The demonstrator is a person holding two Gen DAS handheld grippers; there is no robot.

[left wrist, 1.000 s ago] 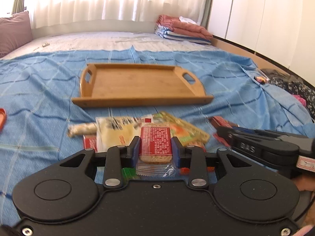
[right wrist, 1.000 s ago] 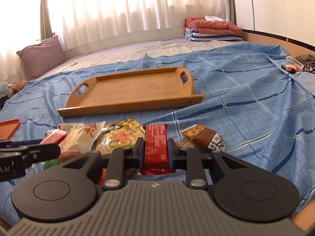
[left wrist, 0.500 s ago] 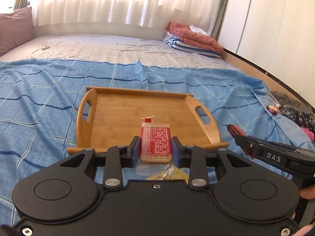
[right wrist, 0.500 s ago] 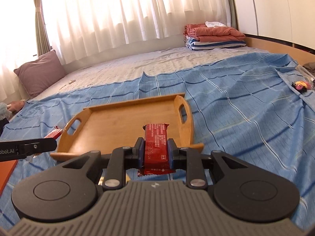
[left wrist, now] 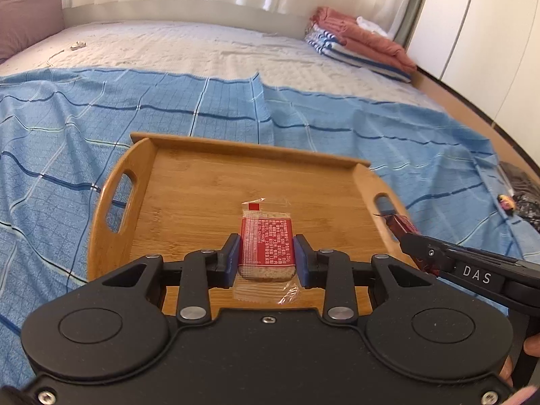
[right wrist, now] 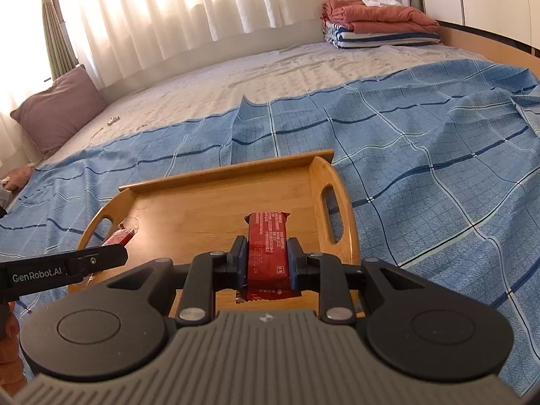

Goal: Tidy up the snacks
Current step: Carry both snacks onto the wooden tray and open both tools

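A wooden tray (left wrist: 209, 185) with two cut-out handles lies on the blue checked bedspread (left wrist: 67, 128). My left gripper (left wrist: 266, 253) is shut on a clear-wrapped cracker snack with a red label (left wrist: 266, 239), held over the tray's near middle. My right gripper (right wrist: 266, 260) is shut on a red snack bar (right wrist: 267, 249), held over the right half of the tray (right wrist: 202, 209). The right gripper reaches in from the right in the left wrist view, and the left one from the left in the right wrist view. The tray's floor is bare.
Folded red and striped blankets (right wrist: 378, 20) sit at the far right of the bed. A mauve pillow (right wrist: 57, 108) leans at the far left. Curtains (right wrist: 219, 6) hang behind. Dark clutter (left wrist: 523, 202) lies at the bed's right edge beside a wooden bed frame (left wrist: 472, 108).
Both grippers have carried their snacks forward from the pile of packets to above the tray. The pile has dropped out of view, and the tray now fills the near field.
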